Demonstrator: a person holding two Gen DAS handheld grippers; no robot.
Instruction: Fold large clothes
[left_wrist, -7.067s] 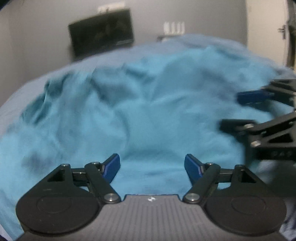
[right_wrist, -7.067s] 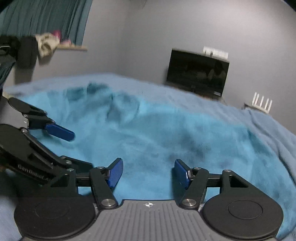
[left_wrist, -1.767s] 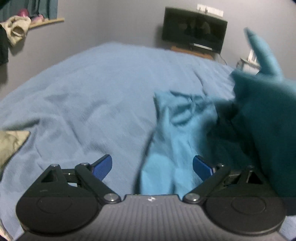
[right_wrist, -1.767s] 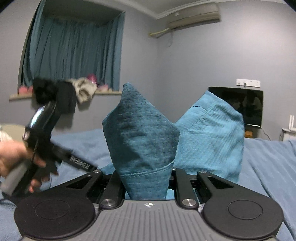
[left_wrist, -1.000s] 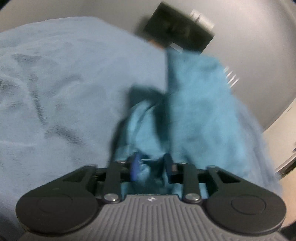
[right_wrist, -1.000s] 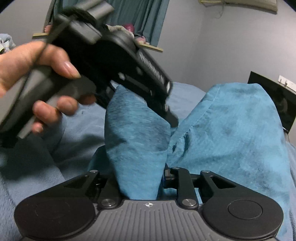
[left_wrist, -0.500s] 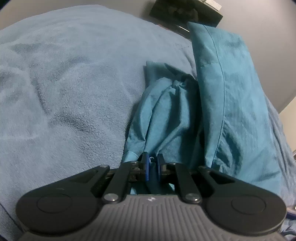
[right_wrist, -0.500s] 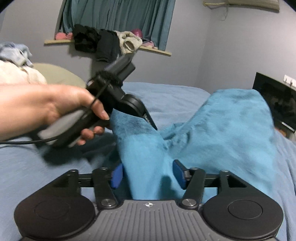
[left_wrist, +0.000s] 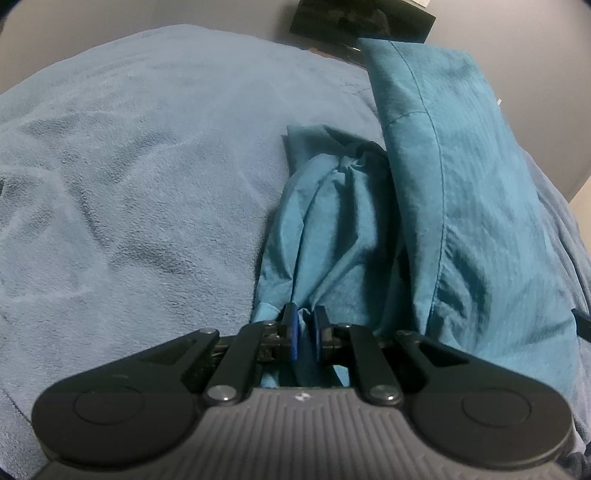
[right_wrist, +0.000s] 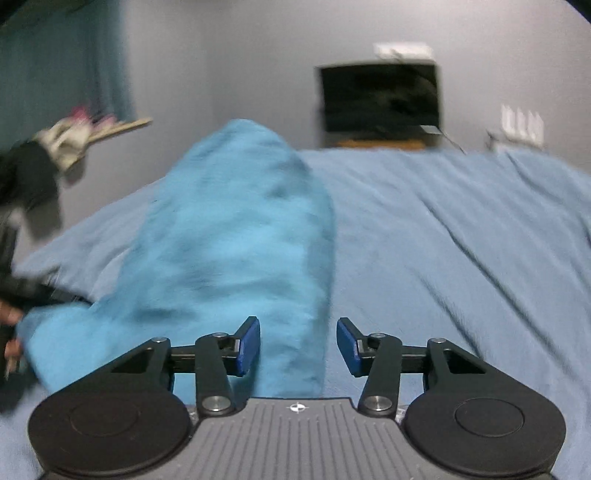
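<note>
The large teal garment (left_wrist: 461, 221) lies bunched on the light blue bed blanket (left_wrist: 129, 166), one broad part rising at the right with a stitched seam. My left gripper (left_wrist: 304, 321) is shut on a gathered fold of it, fabric pinched between the blue pads. In the blurred right wrist view the garment (right_wrist: 229, 240) humps up ahead and to the left. My right gripper (right_wrist: 298, 343) has its jaws apart and closing; the garment's right edge lies between them, and neither pad presses on it. A person's hand (right_wrist: 9, 317) shows at the left edge by the cloth.
A dark screen (right_wrist: 380, 98) stands against the grey wall beyond the bed. Clothes (right_wrist: 62, 144) are piled on a ledge under a curtain at the left. The blanket (right_wrist: 461, 240) spreads bare to the right of the garment.
My right gripper has let go of the garment and swung away to the right, so the bed now fills its view. My left gripper has stayed shut on the fold.
</note>
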